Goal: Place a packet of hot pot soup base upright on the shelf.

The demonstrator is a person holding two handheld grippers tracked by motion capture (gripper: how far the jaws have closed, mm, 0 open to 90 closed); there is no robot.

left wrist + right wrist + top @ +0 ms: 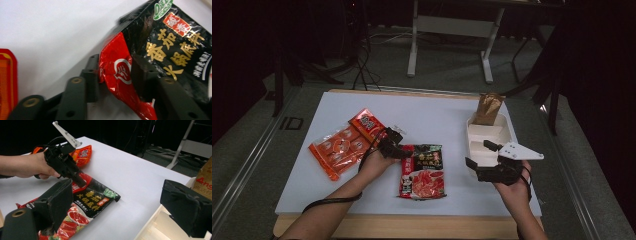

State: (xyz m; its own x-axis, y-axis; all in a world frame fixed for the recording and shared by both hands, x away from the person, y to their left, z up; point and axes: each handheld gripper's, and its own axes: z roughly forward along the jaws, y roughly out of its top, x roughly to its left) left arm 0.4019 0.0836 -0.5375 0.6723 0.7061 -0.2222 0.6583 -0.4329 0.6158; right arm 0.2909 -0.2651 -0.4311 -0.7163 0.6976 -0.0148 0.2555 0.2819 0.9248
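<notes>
1. The red-and-black sauce packet (422, 171) lies flat on the white table (302, 185), near its front edge, between the orange snack bags (343, 145) and the white compartment tray (484, 142).
2. The left gripper (117, 77) is placed at the packet's upper left corner; in the left gripper view the crinkled red edge is seen between the two black jaws, which look clenched on it, though the contact of the pads is partly hidden.
3. Only a thin corner is taken, so the foil could slip free when it is lifted, because the bite is shallow and the film is glossy.
4. The packet could sag or swing under its own weight, and its far end could drag over the table.
5. The right gripper (484, 162) is held with its jaws spread wide and nothing between them, above the near end of the tray.
6. A brown paper bag (487, 108) stands at the tray's far end; it could be knocked over if the packet is carried in too low.
</notes>
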